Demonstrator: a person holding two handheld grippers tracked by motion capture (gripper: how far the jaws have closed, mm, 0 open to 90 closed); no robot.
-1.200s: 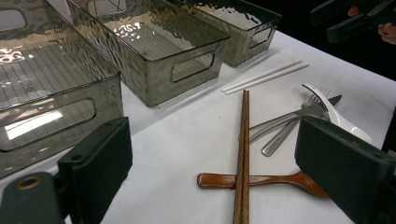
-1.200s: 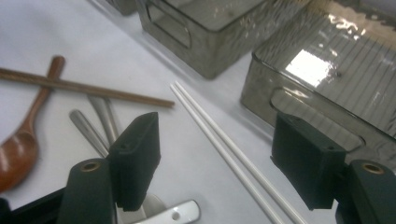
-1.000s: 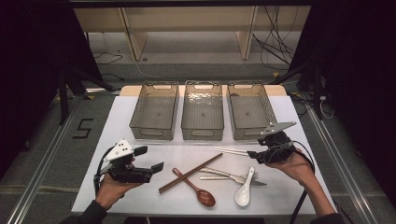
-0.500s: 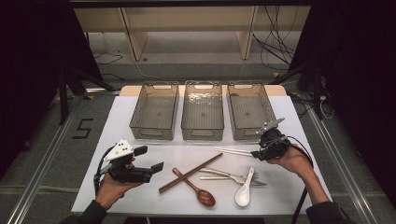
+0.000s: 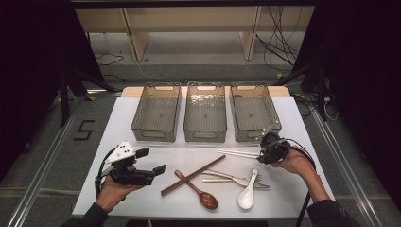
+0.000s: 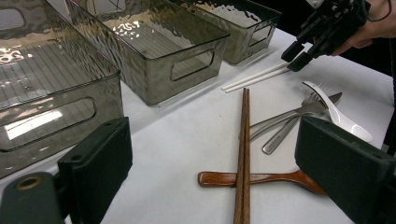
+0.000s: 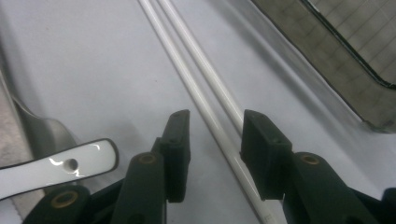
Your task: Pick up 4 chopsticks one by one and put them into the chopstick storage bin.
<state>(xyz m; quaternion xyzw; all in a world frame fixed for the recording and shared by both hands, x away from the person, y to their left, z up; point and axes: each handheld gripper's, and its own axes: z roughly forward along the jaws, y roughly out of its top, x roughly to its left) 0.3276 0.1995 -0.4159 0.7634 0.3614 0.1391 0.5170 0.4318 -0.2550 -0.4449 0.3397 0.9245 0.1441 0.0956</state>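
Observation:
A pair of white chopsticks lies in front of the right-hand bin. My right gripper is down at their right end; in the right gripper view the white chopsticks run between its two jaws, which stand apart, one on each side. My left gripper is held at the front left, wide open and empty, pointing toward the brown chopsticks that lie across a wooden spoon. The left gripper view shows the right gripper farther off at the white chopsticks.
Three clear bins stand in a row at the back, all empty. A fork and knife and a white ceramic spoon lie just in front of the right gripper. The white table ends near both hands.
My right gripper has come down and slightly left onto the right end of the white chopsticks. The left gripper has stayed where it was.

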